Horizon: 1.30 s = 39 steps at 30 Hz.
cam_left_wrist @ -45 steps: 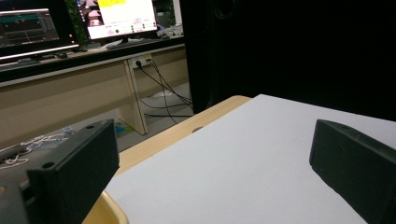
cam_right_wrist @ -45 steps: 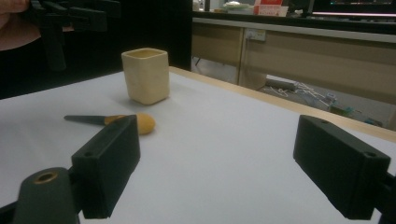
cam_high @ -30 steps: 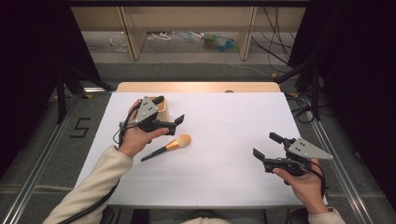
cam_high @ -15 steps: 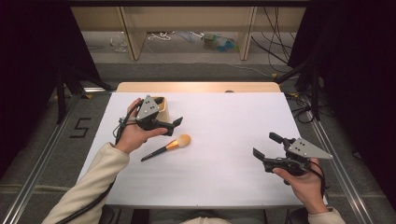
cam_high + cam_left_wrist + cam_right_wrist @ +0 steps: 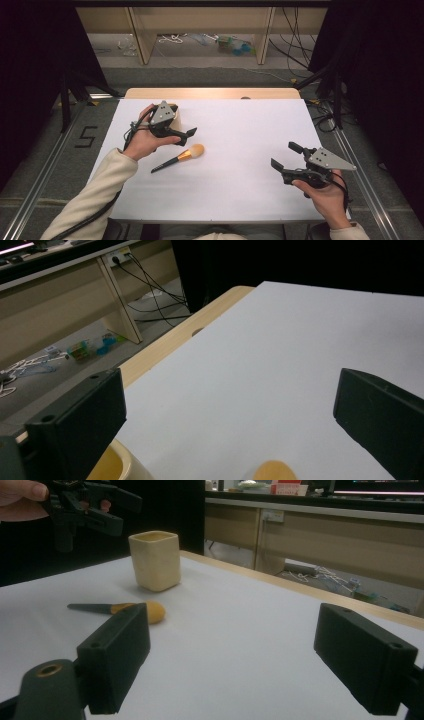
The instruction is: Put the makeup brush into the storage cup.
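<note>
One brush (image 5: 179, 158) lies flat on the white tabletop (image 5: 235, 130), just near of the cream cup (image 5: 154, 560). I hold my left gripper (image 5: 186, 134) above both, fingers spread and empty. My right gripper (image 5: 285, 162) waits well apart, fingers spread too, leaving room.

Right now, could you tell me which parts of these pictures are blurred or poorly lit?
In the left gripper view, the brush head and cup rim at the bottom edge are out of focus. In the right gripper view, the right tool looks soft while the cup is sharp. The high view is evenly lit on the table, with dark surroundings.
</note>
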Each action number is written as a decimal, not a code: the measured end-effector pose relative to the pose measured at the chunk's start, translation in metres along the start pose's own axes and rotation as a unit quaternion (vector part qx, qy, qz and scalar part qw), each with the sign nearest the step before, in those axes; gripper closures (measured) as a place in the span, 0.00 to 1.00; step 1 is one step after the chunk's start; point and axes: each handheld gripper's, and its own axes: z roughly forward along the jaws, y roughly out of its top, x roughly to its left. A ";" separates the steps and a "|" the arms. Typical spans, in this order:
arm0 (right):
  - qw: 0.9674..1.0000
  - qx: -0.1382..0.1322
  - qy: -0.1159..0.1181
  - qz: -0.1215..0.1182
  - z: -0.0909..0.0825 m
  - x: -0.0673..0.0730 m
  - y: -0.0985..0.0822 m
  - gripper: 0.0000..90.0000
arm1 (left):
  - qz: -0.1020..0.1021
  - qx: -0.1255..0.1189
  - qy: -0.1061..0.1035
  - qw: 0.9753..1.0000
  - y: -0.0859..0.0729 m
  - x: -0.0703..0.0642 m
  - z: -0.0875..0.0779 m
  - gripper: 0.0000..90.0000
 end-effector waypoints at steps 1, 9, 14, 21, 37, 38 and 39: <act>1.000 0.003 0.000 -0.001 0.000 0.000 0.000 0.18 | 0.003 0.004 -0.003 1.000 0.000 0.000 0.000 0.00; 1.000 0.004 0.001 -0.001 0.000 0.000 0.000 0.18 | 0.015 0.050 -0.019 0.998 0.002 0.001 0.003 0.00; 1.000 0.008 -0.004 -0.003 -0.001 -0.001 0.000 0.18 | 0.031 0.094 -0.030 0.995 0.002 0.004 0.004 0.02; 1.000 0.010 -0.005 -0.003 -0.001 -0.001 0.000 0.18 | 0.041 0.145 -0.041 0.988 0.000 0.005 0.007 0.05; 1.000 0.012 -0.006 -0.002 -0.001 -0.001 0.000 0.18 | 0.055 0.216 -0.046 0.974 -0.006 0.004 0.012 0.07; 1.000 0.012 -0.004 -0.001 -0.001 -0.001 0.000 0.18 | 0.057 0.217 -0.046 0.973 -0.006 0.004 0.012 0.07; 1.000 0.012 -0.002 0.001 0.000 -0.001 0.000 0.18 | 0.055 0.221 -0.046 0.973 -0.007 0.003 0.012 0.08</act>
